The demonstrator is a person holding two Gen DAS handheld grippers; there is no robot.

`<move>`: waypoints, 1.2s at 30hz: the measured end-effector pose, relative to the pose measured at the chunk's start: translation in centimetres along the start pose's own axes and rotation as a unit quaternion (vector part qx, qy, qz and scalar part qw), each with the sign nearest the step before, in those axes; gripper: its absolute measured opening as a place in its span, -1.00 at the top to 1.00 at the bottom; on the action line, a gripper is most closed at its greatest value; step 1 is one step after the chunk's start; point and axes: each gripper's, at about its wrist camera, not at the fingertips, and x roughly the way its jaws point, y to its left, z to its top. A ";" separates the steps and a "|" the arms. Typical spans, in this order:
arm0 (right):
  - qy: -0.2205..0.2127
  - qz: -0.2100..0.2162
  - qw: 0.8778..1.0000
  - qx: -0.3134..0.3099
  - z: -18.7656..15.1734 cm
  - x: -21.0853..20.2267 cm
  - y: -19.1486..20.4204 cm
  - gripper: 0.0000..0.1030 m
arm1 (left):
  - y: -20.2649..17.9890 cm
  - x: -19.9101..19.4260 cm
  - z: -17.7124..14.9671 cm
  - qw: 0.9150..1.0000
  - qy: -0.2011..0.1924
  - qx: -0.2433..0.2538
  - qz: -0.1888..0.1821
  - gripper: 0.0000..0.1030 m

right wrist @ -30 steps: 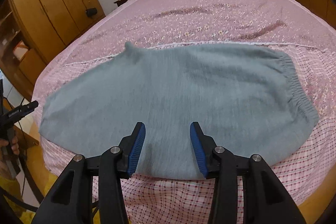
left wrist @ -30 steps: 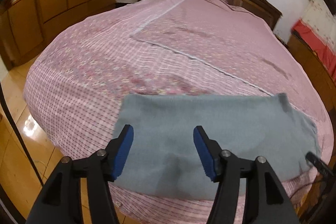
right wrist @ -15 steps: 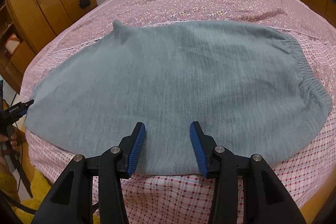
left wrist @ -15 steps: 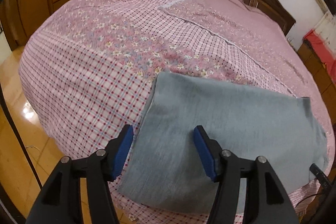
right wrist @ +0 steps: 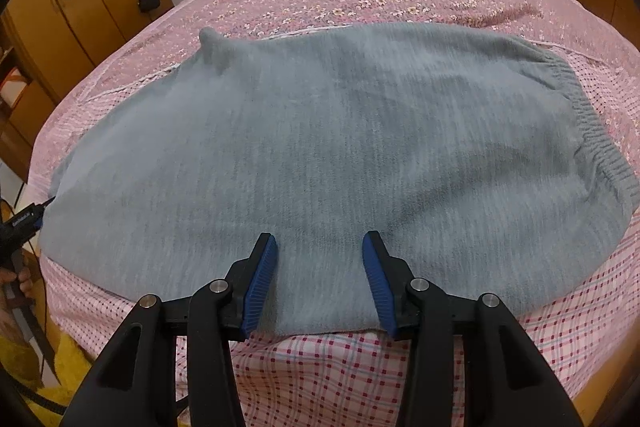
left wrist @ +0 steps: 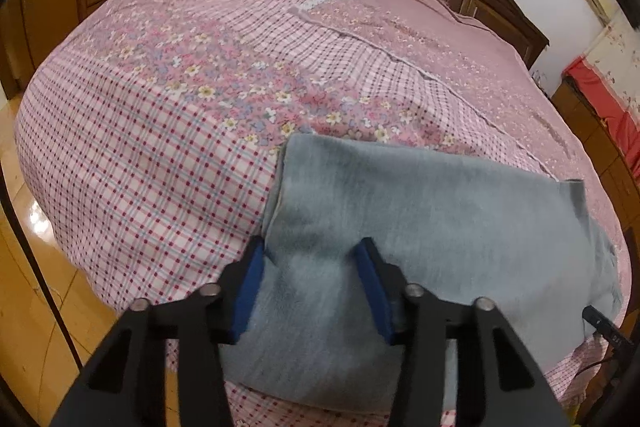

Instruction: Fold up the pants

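- Since the earlier frame both of your grippers have come down toward the near edge of the bed, and the grey-blue knitted pants (right wrist: pixel 320 155) now fill far more of each view.
- The pants lie flat, already doubled leg on leg, across the near end of the pink checked and flowered bedspread (left wrist: pixel 160 131). The ribbed elastic waistband (right wrist: pixel 592 131) sits toward the near right corner, the leg cuffs toward the near left corner.
- Your left gripper (left wrist: pixel 310 259) is closing, with the cuff-end fabric between its blue pads (left wrist: pixel 252 283). The cloth is bunching there, but the pads do not look clamped on it yet.
- Finish that squeeze only once both layers are inside. The left pad sits just at the pants' side edge, so a shallow bite would likely catch only the top leg.
- Your right gripper (right wrist: pixel 320 255) is released, its jaws apart over the near hem, gripping nothing.
- Set it deeper over the hem before pinching.
- Then, I would judge, lift both ends evenly so the fold lands square, cuffs toward waistband.
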 end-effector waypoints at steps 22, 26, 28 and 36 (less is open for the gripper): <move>-0.021 0.007 1.000 -0.002 -0.6 -1.6 0.6 0.10 | -2.2 -7.9 0.7 0.995 -0.066 -0.006 -0.079 0.76; -0.025 0.017 1.000 0.000 -0.8 -2.2 0.6 0.10 | -3.8 -9.6 1.3 0.993 -0.072 0.007 -0.095 0.76; -0.027 0.020 0.999 0.001 -0.9 -2.5 0.6 0.10 | -5.0 -10.2 1.7 0.992 -0.071 0.014 -0.106 0.76; -0.033 0.032 0.999 0.005 -1.3 -3.0 0.4 0.10 | -10.7 -11.2 2.2 0.986 -0.073 0.052 -0.141 0.76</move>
